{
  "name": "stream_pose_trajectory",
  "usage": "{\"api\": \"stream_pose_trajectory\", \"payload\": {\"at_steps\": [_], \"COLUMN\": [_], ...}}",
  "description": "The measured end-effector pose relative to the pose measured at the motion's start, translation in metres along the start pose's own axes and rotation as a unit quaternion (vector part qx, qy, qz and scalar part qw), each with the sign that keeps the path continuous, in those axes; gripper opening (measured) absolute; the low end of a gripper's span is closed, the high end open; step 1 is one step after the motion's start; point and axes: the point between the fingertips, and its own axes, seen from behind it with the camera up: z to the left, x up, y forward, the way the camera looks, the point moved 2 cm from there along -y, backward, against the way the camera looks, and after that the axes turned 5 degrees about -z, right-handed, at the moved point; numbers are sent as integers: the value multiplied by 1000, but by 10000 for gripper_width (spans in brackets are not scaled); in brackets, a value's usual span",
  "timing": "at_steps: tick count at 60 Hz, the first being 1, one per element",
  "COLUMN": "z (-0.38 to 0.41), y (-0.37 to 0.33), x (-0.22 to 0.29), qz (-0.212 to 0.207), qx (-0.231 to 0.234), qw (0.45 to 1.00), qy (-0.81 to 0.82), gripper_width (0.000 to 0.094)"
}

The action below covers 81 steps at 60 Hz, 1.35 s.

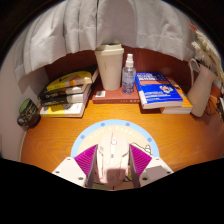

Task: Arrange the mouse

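A white mouse (112,166) sits between my gripper's (113,152) two fingers, and both magenta pads (86,158) press on its sides. The gripper is shut on the mouse. It holds the mouse over the near part of a round light-blue mouse pad (96,131) that lies on the wooden desk (40,140). The rear of the mouse is hidden below the fingers. I cannot tell whether the mouse touches the pad or hangs just above it.
Beyond the pad, along the back of the desk, are a stack of books (66,92), a cream container (110,64), a small spray bottle (128,72), a blue book (160,90) and a white object with a cable (203,88). White curtains (100,22) hang behind.
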Motion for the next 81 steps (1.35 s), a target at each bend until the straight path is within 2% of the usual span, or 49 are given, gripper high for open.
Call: {"api": "stream_pose_trajectory", "payload": {"at_steps": [6,12,15,16,19,20,23,31,46,61,81], "z": [4,15,16,16,13,13,14,22,29,52,66], "y": [1,-2,-7,-10,-20,-25,-44,-111,-252,-329,-363], "x": [-1,-2,-5,-5,-6,-7,-7,-11,-25,-59,-86], "qz": [14,28,36,38,36,35,29,-4,-84,-97,-99], "qx": [7,22,20,17,7,3,-3,2,-19,-19,-10], "qw": [1000,999,999,999,999,999,999,1000,996,995,994], "qy": [-14,-15,-16,-18,-24,-25,-20,0,8,-20,-39], "gripper_width": [607,833,833,865,838,870,872,867,861,860,861]}}
